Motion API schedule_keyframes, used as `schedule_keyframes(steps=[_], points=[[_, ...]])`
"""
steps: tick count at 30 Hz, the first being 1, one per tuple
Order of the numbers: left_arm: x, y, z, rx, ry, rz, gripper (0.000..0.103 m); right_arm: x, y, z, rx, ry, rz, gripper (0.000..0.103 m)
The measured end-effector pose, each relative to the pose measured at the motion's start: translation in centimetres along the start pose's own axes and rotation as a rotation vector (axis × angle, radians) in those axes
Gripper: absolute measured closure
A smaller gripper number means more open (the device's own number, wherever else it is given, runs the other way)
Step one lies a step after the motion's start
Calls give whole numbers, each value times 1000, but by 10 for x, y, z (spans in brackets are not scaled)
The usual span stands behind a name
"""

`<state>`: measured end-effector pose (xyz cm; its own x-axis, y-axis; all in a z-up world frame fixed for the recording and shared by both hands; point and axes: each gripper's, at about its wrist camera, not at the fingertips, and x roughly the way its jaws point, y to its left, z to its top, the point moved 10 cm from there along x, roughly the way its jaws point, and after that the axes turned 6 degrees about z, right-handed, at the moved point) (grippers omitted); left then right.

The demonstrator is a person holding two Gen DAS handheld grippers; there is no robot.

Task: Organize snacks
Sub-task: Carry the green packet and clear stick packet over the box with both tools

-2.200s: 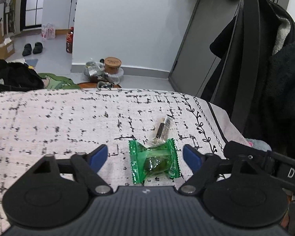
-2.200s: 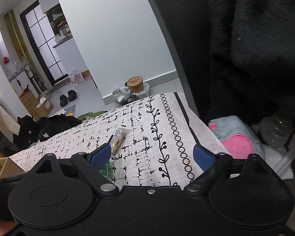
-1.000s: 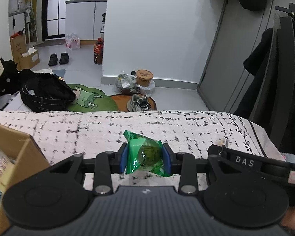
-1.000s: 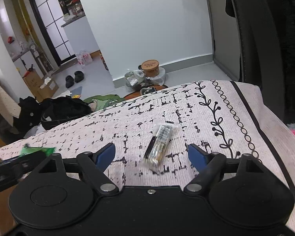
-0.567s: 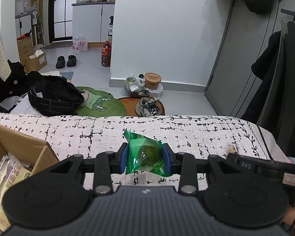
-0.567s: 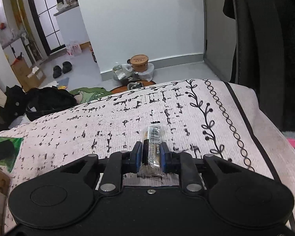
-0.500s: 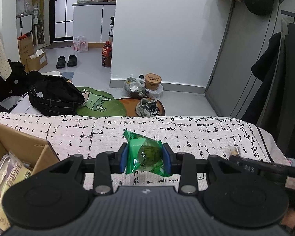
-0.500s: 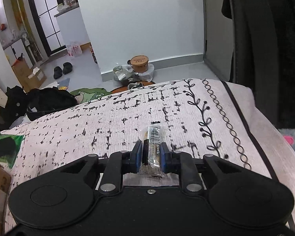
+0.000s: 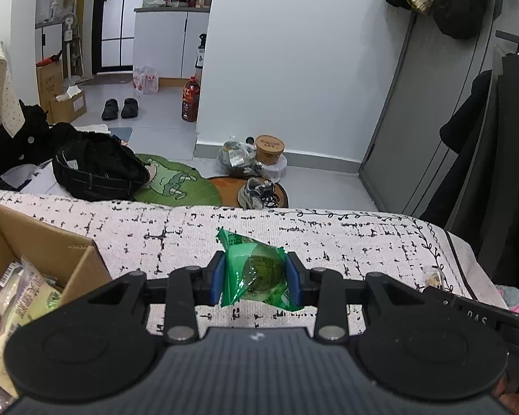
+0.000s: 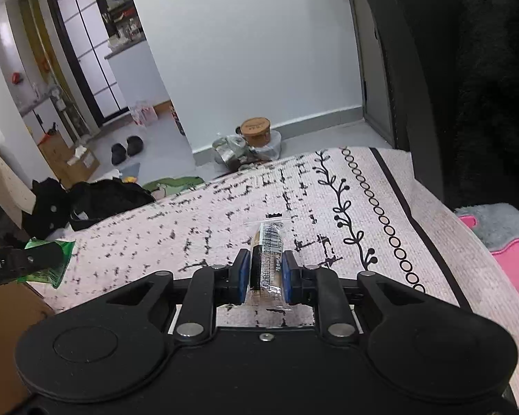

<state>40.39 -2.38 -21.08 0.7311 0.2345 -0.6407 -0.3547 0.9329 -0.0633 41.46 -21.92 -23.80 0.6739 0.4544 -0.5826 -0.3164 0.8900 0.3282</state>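
The left gripper [image 9: 255, 278] is clamping a green-wrapped snack [image 9: 257, 273] between its blue pads, above the patterned tablecloth [image 9: 346, 235]. The right gripper [image 10: 265, 273], having just closed, is pinching a clear-wrapped snack bar [image 10: 267, 259] over the same cloth. To the left, an open cardboard box [image 9: 34, 242] is holding several snack packets [image 9: 20, 290].

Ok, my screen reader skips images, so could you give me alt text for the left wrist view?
The left gripper holds a green-wrapped snack between its blue fingers above a black-flecked white cloth. An open cardboard box with snack packets sits at lower left; a cluttered floor lies beyond.
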Motion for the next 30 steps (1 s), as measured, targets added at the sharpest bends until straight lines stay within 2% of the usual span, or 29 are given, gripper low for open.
schedule_keyframes(steps=[9,24,30], points=[[-24,16,7,-30,-24,12,68,-17,36,8,-19,-37,81,84],[-86,80,16,-120,-40,93,68,-39,105,24,-26,-53,244,84],[-106,113,14,-173,-36,132,68,-46,129,23,-110,-73,269,84]])
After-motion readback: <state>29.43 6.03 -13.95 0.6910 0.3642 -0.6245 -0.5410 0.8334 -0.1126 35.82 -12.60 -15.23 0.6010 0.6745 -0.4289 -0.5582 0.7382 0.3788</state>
